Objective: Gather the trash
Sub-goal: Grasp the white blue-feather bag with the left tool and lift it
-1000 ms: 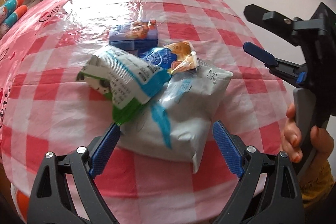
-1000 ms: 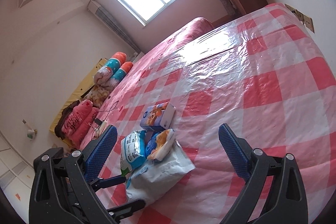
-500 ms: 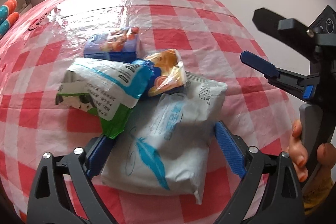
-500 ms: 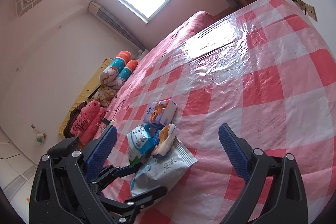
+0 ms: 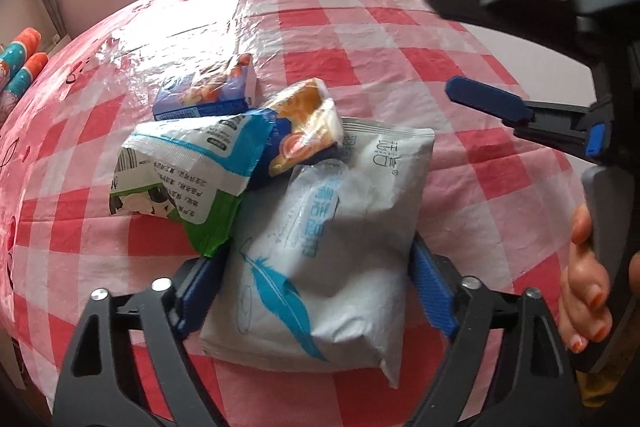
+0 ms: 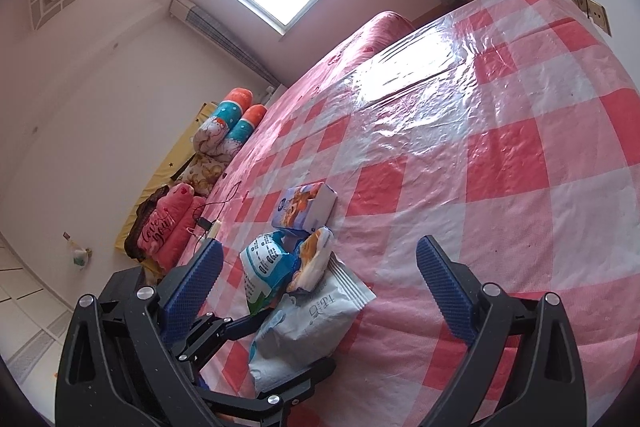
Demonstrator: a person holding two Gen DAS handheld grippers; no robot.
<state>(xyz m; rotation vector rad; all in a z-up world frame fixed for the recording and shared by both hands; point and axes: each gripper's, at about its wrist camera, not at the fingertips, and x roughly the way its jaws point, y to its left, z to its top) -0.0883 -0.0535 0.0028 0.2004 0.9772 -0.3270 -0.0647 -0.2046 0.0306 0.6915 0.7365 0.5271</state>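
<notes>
A: Whereabouts of the trash?

B: Heaped in one pile on the checked cover (image 5: 400, 39), close to its near edge. Lowest and nearest, a grey-white pouch (image 5: 340, 247) with a blue feather print. Leaning on its far left corner, a green-and-white bag (image 5: 180, 179). Beside that, on the pouch's far end, an orange snack wrapper (image 5: 304, 131). Behind both, flat on the cover, a blue box (image 5: 204, 95).

A: State of the left gripper (image 5: 314, 255)?

B: Fingers just closing in, now pressed against both long sides of the pouch, near its lower half. Green bag's tip touching the left finger's end.

A: And the right gripper (image 6: 320, 247)?

B: Fingers wide apart, nothing between them. Held off to the right of the pile, above the cover, by a hand (image 5: 584, 287) wrapped round the handle.

A: Edges?

B: Near edge just below the pouch. Right edge dropping away beside the pale wall. Left edge running along a lower strip with rolled bolsters (image 6: 236, 123).

A: Room to move?

B: Plenty beyond and to the right of the pile: bare, glossy cover all the way to the far edge. Tight only at the near edge, right under the pouch.
</notes>
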